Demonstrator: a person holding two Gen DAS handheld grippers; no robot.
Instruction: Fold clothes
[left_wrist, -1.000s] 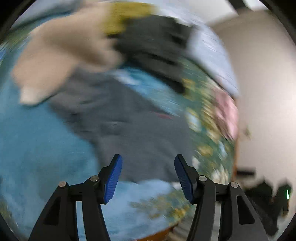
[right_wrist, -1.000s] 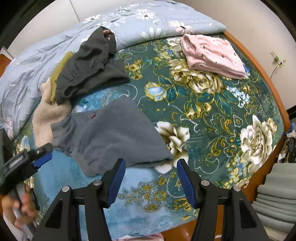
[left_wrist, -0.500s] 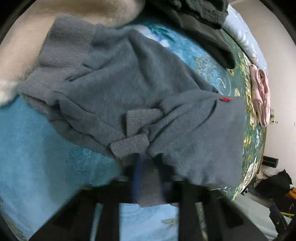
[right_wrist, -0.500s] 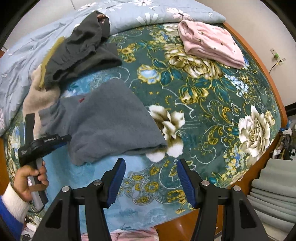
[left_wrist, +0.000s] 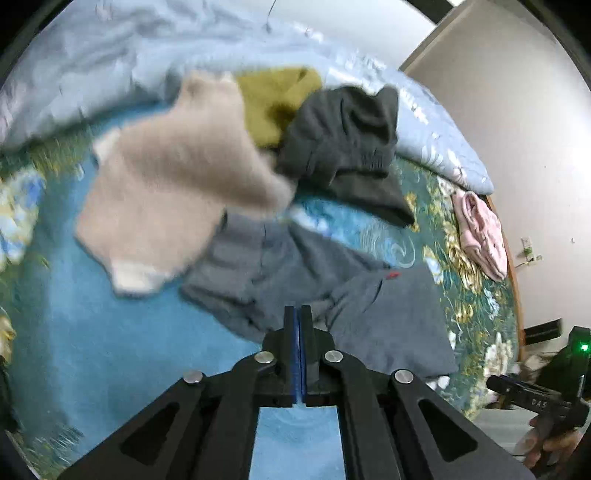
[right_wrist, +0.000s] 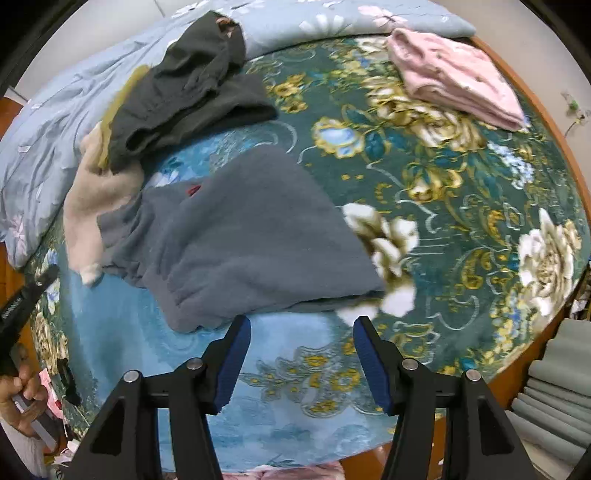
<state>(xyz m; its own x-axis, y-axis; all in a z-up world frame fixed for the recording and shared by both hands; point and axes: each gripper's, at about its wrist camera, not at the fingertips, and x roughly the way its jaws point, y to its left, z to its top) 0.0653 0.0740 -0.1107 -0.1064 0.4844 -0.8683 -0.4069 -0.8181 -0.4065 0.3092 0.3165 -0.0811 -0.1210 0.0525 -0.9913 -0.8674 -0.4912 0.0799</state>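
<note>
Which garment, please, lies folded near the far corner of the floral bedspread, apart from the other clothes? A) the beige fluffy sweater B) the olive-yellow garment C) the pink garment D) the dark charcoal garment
C: the pink folded garment lies alone on the floral bedspread, while the beige fluffy sweater, olive-yellow garment and dark charcoal garment are heaped together on the other side.

Both wrist views look down along their fingers at the bed (right_wrist: 480, 229), sharing the grey garment (left_wrist: 388, 325) (right_wrist: 258, 229) from opposite sides.
</note>
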